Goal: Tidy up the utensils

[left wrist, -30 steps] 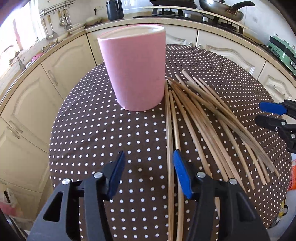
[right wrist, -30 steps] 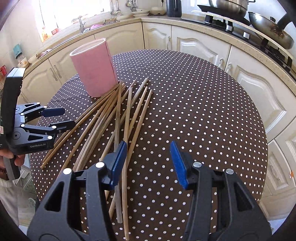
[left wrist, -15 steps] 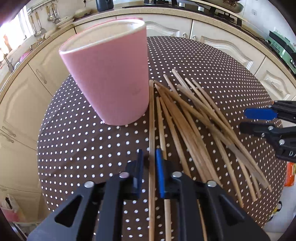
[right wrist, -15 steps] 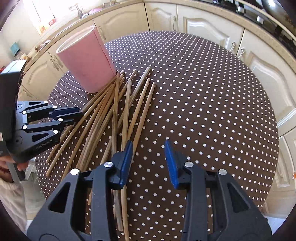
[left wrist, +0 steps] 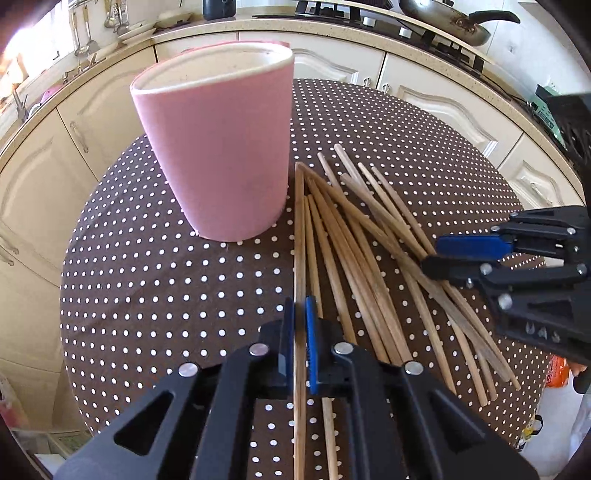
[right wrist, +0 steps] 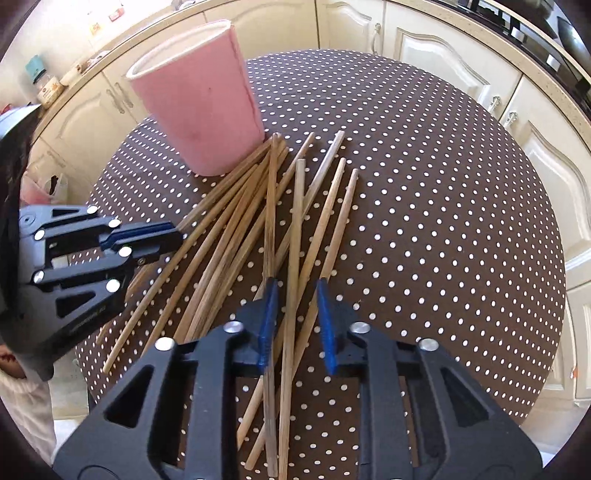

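Several wooden chopsticks (left wrist: 351, 240) lie fanned on the dotted tablecloth, right of an upright, empty pink cup (left wrist: 218, 147). My left gripper (left wrist: 300, 321) is shut on the leftmost chopstick (left wrist: 300, 221), which runs between its blue pads towards the cup's base. In the right wrist view the cup (right wrist: 199, 99) stands far left and the chopsticks (right wrist: 258, 221) spread below it. My right gripper (right wrist: 294, 299) is partly open, low over the pile, with two chopsticks between its fingers. The left gripper also shows there (right wrist: 162, 240).
The round table (right wrist: 443, 184) has a brown cloth with white dots. Cream kitchen cabinets (left wrist: 424, 107) curve round behind it. A hob with a pan (left wrist: 443, 22) stands on the far counter. The right gripper shows at the right of the left wrist view (left wrist: 436, 254).
My left gripper moved in and closed on the leftmost chopstick. My right gripper moved left over the pile, lowered and narrowed around two chopsticks.
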A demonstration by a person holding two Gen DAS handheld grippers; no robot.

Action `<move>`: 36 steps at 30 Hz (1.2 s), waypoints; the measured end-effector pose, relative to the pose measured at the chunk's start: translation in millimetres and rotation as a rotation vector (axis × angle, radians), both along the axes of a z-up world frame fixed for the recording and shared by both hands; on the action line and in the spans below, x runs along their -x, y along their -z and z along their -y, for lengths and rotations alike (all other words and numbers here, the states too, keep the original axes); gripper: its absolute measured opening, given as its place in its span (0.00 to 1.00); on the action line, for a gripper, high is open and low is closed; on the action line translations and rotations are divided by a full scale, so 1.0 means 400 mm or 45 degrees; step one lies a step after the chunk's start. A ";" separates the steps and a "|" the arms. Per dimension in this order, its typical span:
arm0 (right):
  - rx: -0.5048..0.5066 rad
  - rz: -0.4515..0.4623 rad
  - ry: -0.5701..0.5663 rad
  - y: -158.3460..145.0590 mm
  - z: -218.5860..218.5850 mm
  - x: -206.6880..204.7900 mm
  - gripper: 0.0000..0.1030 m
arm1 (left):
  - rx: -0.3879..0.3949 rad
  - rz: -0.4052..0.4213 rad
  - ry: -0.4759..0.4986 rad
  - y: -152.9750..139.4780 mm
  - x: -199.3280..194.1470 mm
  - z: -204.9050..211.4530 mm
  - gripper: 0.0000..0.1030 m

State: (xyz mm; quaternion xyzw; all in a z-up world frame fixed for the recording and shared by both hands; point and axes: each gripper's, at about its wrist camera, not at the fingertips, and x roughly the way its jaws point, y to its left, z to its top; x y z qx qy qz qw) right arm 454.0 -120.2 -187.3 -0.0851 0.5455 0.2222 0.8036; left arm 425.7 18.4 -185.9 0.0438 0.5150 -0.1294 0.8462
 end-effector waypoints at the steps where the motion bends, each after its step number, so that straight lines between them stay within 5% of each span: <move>1: -0.002 -0.012 -0.001 0.003 -0.007 -0.008 0.15 | 0.004 -0.001 0.001 0.000 0.005 -0.003 0.06; 8: 0.008 -0.065 -0.008 0.029 -0.027 -0.061 0.08 | 0.036 0.041 0.009 -0.030 0.049 -0.034 0.06; 20: -0.217 0.047 0.041 -0.087 0.024 -0.068 0.06 | 0.162 0.283 0.058 -0.184 0.147 -0.031 0.06; 33: -0.155 0.041 0.095 -0.008 -0.015 -0.084 0.06 | 0.011 0.160 -0.049 -0.137 0.090 0.013 0.06; 36: -0.198 0.059 0.106 -0.007 0.014 -0.096 0.06 | 0.046 0.191 -0.049 -0.139 0.086 0.007 0.06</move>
